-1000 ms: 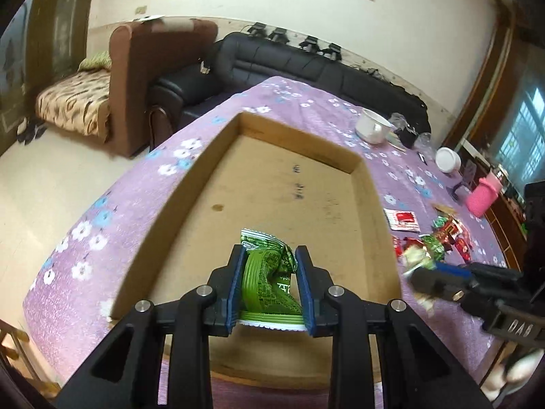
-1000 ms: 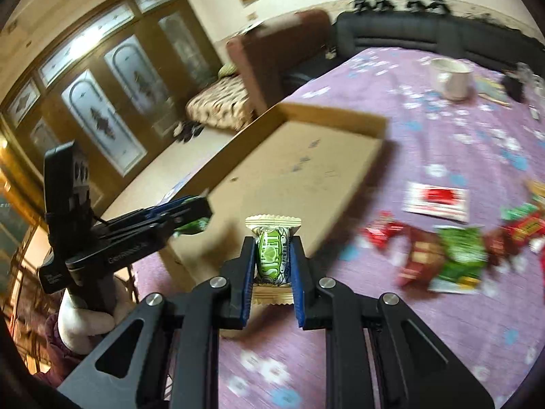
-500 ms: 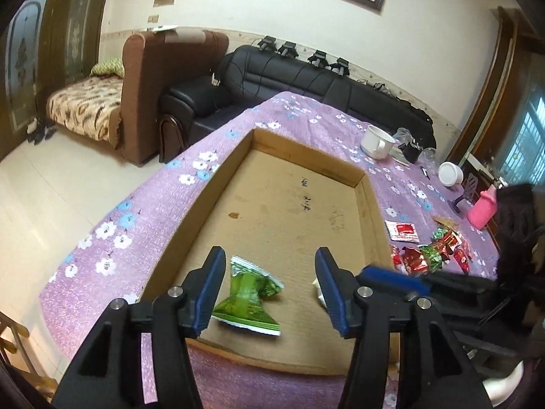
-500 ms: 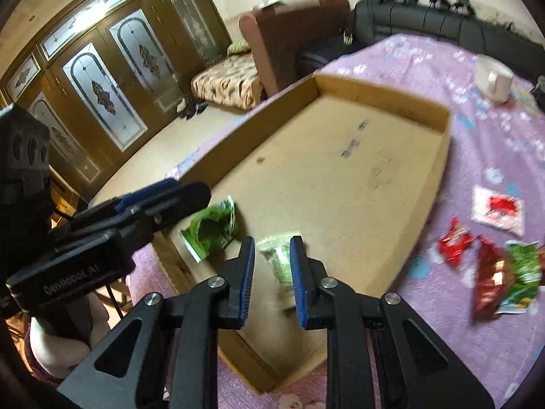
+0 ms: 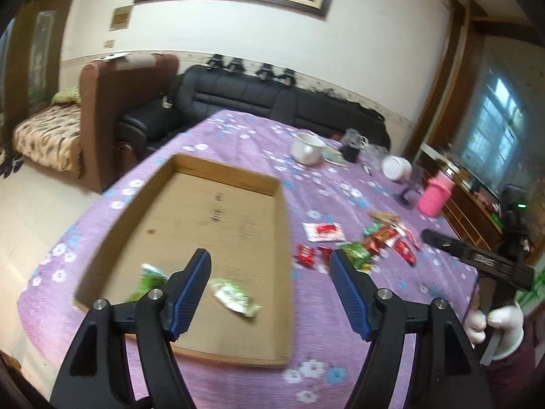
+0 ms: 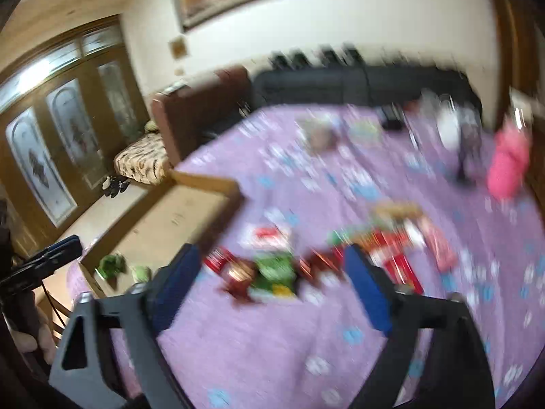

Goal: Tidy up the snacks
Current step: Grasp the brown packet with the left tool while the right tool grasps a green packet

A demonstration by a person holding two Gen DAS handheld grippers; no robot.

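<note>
A shallow cardboard tray [image 5: 284,225] lies on the purple flowered tablecloth. Two packets lie at its near end: a green one [image 5: 146,281] partly behind my left finger, and a pale green-white one [image 5: 235,298]. My left gripper [image 5: 269,267] hovers over the tray's near end, jaws opening, nothing between them. A heap of red and green snack packets [image 5: 371,245] lies right of the tray. My right gripper [image 6: 269,266] hangs above that heap [image 6: 272,272], jaws opening and empty; this view is blurred. Both tray packets [image 6: 112,266] show at its left.
A white mug [image 5: 306,148], a dark cup [image 5: 352,146], a white lid [image 5: 396,168] and a pink bottle [image 5: 436,194] stand at the table's far side. A black sofa [image 5: 259,102] and brown armchair [image 5: 112,102] lie beyond. A white-gloved hand [image 5: 494,327] holds the right gripper.
Both grippers let go of their packets, which now lie in the tray. The left gripper rose and drew back. The right gripper swung right from the tray to over the snack heap.
</note>
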